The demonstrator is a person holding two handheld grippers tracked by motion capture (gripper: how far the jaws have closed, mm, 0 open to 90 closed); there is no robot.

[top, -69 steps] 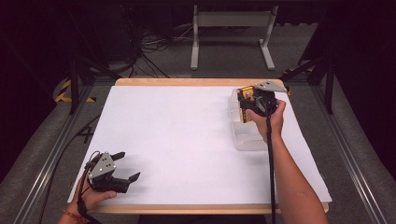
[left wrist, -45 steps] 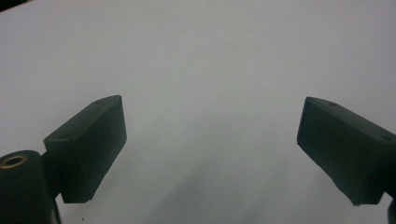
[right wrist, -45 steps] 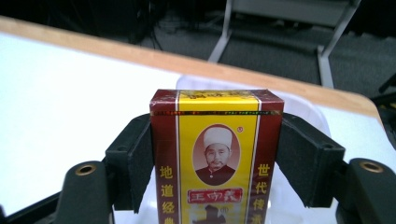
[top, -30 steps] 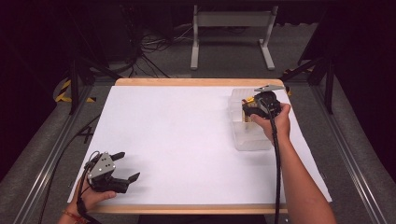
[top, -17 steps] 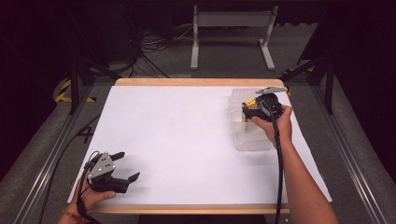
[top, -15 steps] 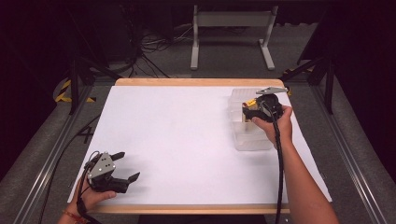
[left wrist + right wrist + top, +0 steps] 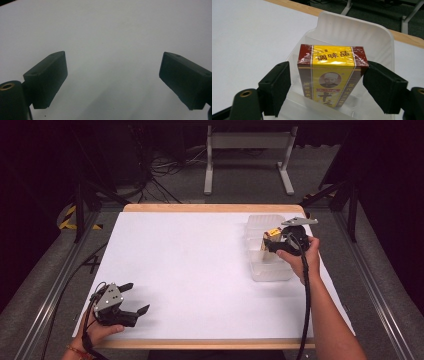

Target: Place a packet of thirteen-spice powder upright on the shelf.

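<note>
On the far right part of the counter (image 7: 200, 270), which is covered with a white sheet, stands a clear plastic rectangular tray (image 7: 270, 270). The right tongs (image 7: 268, 245) are over this tray. In the right gripper view they (image 7: 329, 82) have a yellow and dark red cardboard box wrapped in shiny film (image 7: 332, 75) between the two black jaws. The right jaw touches the side of the box; at the left jaw I see a thin gap, so I cannot tell if the grip is firm. The box stands upright inside the tray (image 7: 372, 37), and its lower end is down in the tray. In the high view the box (image 7: 270, 237) shows as a small yellow spot at the tray's middle.

The left tongs (image 7: 135, 297) rest low at the near left corner of the counter, well apart from the tray. Their jaws stand wide, with only the white sheet (image 7: 112, 37) between them.
</note>
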